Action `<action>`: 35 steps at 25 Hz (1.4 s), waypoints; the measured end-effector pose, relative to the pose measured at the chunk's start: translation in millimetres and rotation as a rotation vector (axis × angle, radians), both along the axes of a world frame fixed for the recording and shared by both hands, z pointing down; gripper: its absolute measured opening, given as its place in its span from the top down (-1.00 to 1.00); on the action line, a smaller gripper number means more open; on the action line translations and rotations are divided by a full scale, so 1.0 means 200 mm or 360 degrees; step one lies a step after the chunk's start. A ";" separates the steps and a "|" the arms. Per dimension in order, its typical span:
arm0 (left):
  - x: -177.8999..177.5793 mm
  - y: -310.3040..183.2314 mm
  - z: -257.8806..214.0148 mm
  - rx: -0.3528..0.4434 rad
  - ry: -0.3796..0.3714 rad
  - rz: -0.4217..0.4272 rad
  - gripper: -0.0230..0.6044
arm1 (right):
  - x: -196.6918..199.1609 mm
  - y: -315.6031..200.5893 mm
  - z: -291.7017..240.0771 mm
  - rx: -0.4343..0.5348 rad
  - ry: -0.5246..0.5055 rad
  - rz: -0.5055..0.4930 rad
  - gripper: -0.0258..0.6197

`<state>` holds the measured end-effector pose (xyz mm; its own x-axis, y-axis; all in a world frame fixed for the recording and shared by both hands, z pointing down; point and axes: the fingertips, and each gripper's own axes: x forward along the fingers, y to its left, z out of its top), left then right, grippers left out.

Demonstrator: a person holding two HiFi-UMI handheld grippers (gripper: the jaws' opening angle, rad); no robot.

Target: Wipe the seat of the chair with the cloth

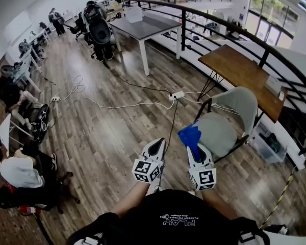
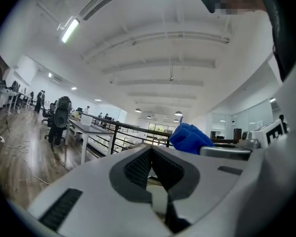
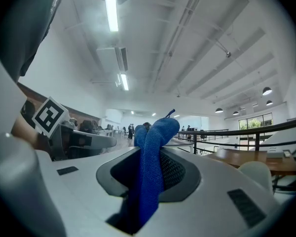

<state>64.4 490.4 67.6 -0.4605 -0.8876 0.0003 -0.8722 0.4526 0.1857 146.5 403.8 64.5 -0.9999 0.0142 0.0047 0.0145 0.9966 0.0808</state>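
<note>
A grey-green chair (image 1: 218, 131) with a curved back stands on the wooden floor by a brown table (image 1: 243, 75). Its seat is bare. My right gripper (image 1: 193, 148) is held just left of the seat's near edge, shut on a blue cloth (image 1: 190, 136) that bunches up past the jaws. In the right gripper view the blue cloth (image 3: 149, 167) is pinched between the pads. My left gripper (image 1: 156, 148) is shut and holds nothing, left of the right one and away from the chair. From the left gripper view the blue cloth (image 2: 189, 137) shows at the right.
A white cable and power strip (image 1: 176, 95) lie on the floor left of the chair. A black railing (image 1: 275, 50) runs behind the brown table. A plastic bin (image 1: 265, 146) sits right of the chair. People sit at desks at far left (image 1: 19, 170).
</note>
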 end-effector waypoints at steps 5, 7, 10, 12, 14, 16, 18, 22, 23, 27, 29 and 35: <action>-0.06 0.08 0.02 -0.0039 -0.0015 0.0047 0.92 | -0.07 0.09 0.01 -0.0016 0.0020 0.0032 0.64; -0.08 0.11 0.03 -0.0050 -0.0016 0.0059 0.92 | -0.09 0.13 0.01 -0.0023 0.0022 0.0046 0.64; -0.11 0.15 0.05 -0.0060 -0.0031 0.0077 0.92 | -0.10 0.17 0.02 -0.0026 0.0027 0.0074 0.64; -0.12 0.18 0.05 -0.0059 -0.0036 0.0080 0.92 | -0.11 0.19 0.03 -0.0025 0.0031 0.0092 0.64; -0.13 0.19 0.05 -0.0055 -0.0035 0.0085 0.92 | -0.11 0.20 0.03 -0.0026 0.0038 0.0106 0.64; -0.14 0.19 0.05 -0.0053 -0.0035 0.0093 0.92 | -0.10 0.20 0.04 -0.0029 0.0048 0.0121 0.64; -0.15 0.17 0.06 -0.0058 -0.0037 0.0101 0.92 | -0.10 0.17 0.05 -0.0037 0.0057 0.0137 0.64; -0.17 0.10 0.07 -0.0071 -0.0032 0.0116 0.92 | -0.12 0.10 0.07 -0.0058 0.0063 0.0155 0.64; -0.18 0.08 0.07 -0.0075 -0.0032 0.0121 0.92 | -0.13 0.08 0.07 -0.0061 0.0061 0.0157 0.64; -0.20 -0.05 0.07 -0.0098 -0.0041 0.0142 0.92 | -0.18 -0.02 0.06 -0.0054 0.0049 0.0125 0.64; -0.21 -0.13 0.07 -0.0114 -0.0061 0.0155 0.92 | -0.21 -0.08 0.06 -0.0050 0.0046 0.0111 0.64; -0.26 -0.36 0.05 -0.0133 -0.0093 0.0169 0.92 | -0.28 -0.31 0.03 -0.0067 0.0010 0.0111 0.64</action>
